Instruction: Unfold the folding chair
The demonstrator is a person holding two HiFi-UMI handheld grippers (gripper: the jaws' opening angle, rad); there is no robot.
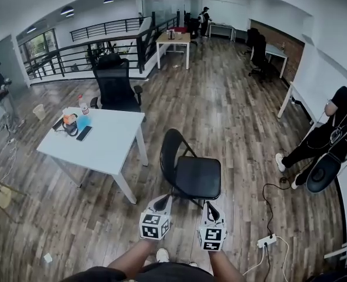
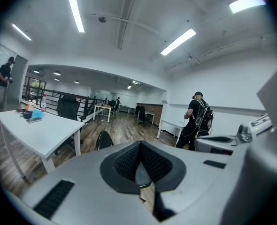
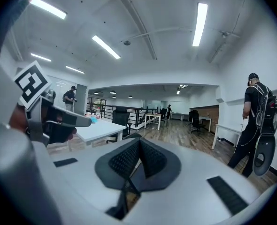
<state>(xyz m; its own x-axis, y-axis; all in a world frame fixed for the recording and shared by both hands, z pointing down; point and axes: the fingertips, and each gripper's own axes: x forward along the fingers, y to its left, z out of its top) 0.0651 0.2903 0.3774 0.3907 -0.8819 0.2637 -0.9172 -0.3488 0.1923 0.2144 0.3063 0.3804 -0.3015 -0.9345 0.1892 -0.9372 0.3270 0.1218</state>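
The chair (image 1: 191,172) stands unfolded on the floor (image 1: 232,116), beside the white worktop (image 1: 112,143). Left tongs (image 1: 161,201) and right tongs (image 1: 210,208) hover just short of its seat, both closed and empty, apparently because the job is done.

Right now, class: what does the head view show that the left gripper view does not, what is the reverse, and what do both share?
Only the head view: the power strip on the floor and the wearer's forearms. Only the left gripper view: the ceiling light strips and the left gripper with its shut jaws seen close up. Both: the black folding chair, the white table and the person in black.
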